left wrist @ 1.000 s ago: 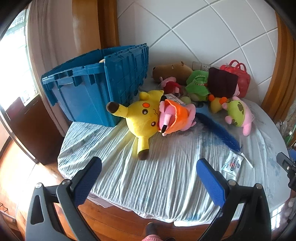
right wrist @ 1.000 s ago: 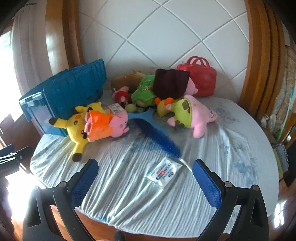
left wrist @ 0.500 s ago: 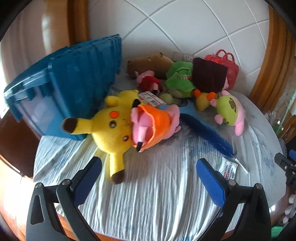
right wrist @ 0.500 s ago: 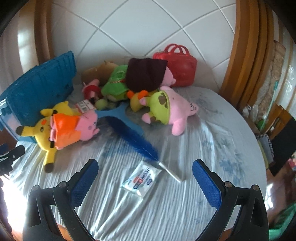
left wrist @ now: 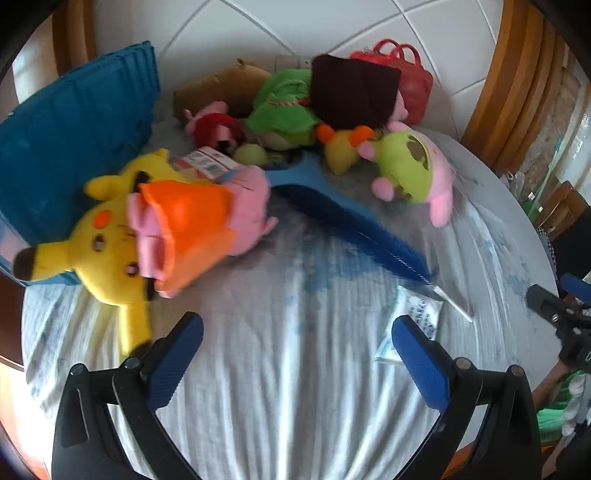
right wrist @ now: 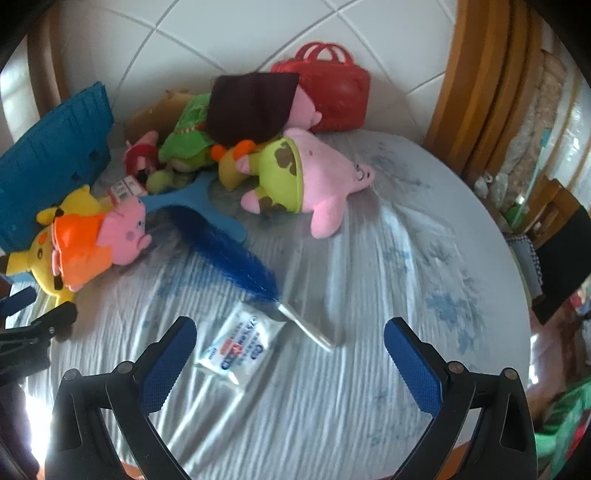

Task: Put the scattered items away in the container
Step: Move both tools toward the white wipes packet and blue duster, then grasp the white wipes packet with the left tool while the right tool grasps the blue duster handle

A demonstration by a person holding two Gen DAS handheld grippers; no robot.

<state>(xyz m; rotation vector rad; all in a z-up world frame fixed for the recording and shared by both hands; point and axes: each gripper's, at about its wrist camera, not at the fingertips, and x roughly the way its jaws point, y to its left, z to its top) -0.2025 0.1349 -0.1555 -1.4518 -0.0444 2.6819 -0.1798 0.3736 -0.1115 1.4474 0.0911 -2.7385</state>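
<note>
A blue crate [left wrist: 74,125] stands at the table's far left. In front of it lie a yellow plush [left wrist: 99,251] and a pink pig plush in an orange dress [left wrist: 207,218]. A blue feather duster [left wrist: 354,236] runs diagonally to a white wipes packet [right wrist: 240,343]. A pink-and-green star plush [right wrist: 306,184], a green plush [left wrist: 284,107], a dark brown cloth [left wrist: 354,92] and a red bag [right wrist: 332,96] crowd the back. My left gripper [left wrist: 295,354] is open over bare cloth, near the yellow plush's leg. My right gripper [right wrist: 288,354] is open just short of the packet.
The round table carries a white-and-blue cloth [right wrist: 406,258]. A tiled wall [right wrist: 221,33] and wooden frames [right wrist: 480,92] stand behind. A brown plush [left wrist: 221,85] and a small red-dressed pig [left wrist: 218,129] lie at the back. Chairs [right wrist: 554,229] stand at the right.
Both grippers have moved forward over the table and swung right. The toys and the packet loom larger; the crate has slid to the left edge. Nothing has been taken hold of.
</note>
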